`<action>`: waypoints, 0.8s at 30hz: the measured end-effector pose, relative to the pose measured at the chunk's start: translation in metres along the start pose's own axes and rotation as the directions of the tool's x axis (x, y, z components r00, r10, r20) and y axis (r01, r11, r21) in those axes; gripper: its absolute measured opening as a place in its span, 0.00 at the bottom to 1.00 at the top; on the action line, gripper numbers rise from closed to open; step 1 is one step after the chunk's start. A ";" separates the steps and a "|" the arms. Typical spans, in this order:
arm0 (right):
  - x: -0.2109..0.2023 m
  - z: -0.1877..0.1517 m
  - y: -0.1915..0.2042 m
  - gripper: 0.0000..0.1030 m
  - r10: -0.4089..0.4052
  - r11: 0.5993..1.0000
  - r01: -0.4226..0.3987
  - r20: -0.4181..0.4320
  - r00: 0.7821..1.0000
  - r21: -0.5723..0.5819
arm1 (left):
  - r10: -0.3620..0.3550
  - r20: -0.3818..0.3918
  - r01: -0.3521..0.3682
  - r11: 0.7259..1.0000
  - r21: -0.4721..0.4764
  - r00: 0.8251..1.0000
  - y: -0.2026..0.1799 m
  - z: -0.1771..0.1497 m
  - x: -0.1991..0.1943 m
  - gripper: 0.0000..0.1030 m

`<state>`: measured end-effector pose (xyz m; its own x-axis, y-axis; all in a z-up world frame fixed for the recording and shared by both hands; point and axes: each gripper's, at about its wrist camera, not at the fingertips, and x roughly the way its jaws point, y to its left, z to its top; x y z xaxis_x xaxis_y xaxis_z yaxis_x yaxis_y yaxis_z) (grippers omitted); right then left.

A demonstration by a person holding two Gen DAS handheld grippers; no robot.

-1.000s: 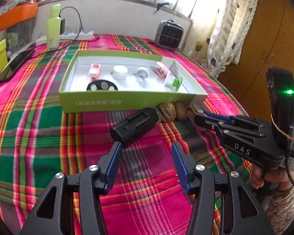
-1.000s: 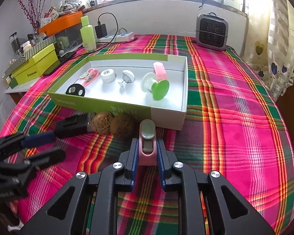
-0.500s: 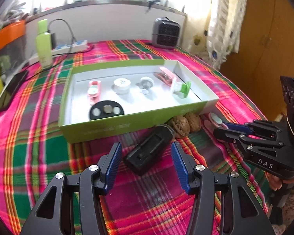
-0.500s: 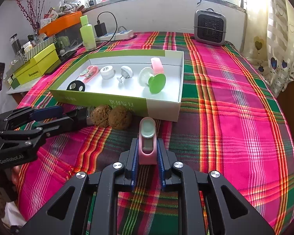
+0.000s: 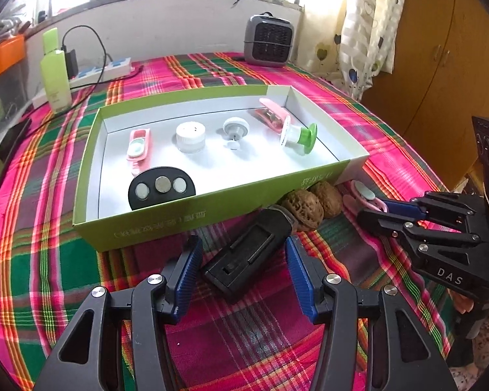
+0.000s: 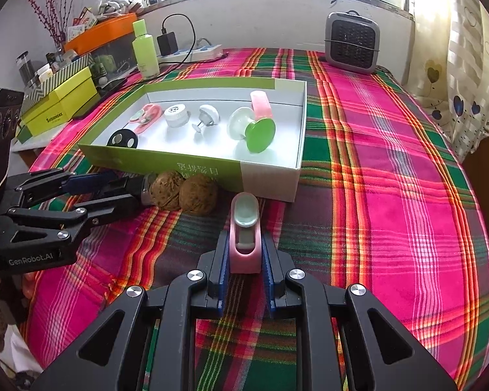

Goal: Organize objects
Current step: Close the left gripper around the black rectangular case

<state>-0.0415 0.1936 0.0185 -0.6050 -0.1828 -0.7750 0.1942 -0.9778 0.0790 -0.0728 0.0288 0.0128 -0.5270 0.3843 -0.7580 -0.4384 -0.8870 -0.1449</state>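
Left gripper, spread, straddles the black case at lower centre; right gripper pinches a pink clip. Closing skewed could nudge the walnuts away.

My left gripper is matt black plastic with ribbed blue pads and shiny metal screws. Under it, woven plaid cloth covers the counter. The box looks like smooth card, white inside. Beside it, two walnuts are rough and wrinkled; the pink clip is glossy plastic.
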 end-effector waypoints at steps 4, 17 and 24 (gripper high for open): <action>0.001 0.001 0.000 0.18 -0.004 1.000 0.004 -0.001 1.000 0.000 | -0.025 -0.002 0.025 1.000 -0.002 1.000 -0.003 -0.004 -0.004 0.49; 0.003 0.004 0.001 0.21 -0.010 1.000 0.010 -0.003 1.000 -0.019 | -0.013 -0.013 0.013 1.000 -0.006 1.000 -0.015 -0.005 -0.003 0.49; 0.008 0.008 0.004 0.30 -0.028 0.999 0.028 -0.002 1.000 -0.037 | 0.051 -0.012 -0.050 0.998 0.038 0.999 -0.022 -0.005 0.001 0.48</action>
<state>-0.0515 0.1872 0.0177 -0.6084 -0.1547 -0.7784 0.2055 -0.9781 0.0338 -0.0597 0.0468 0.0120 -0.5399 0.3358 -0.7718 -0.4388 -0.8948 -0.0824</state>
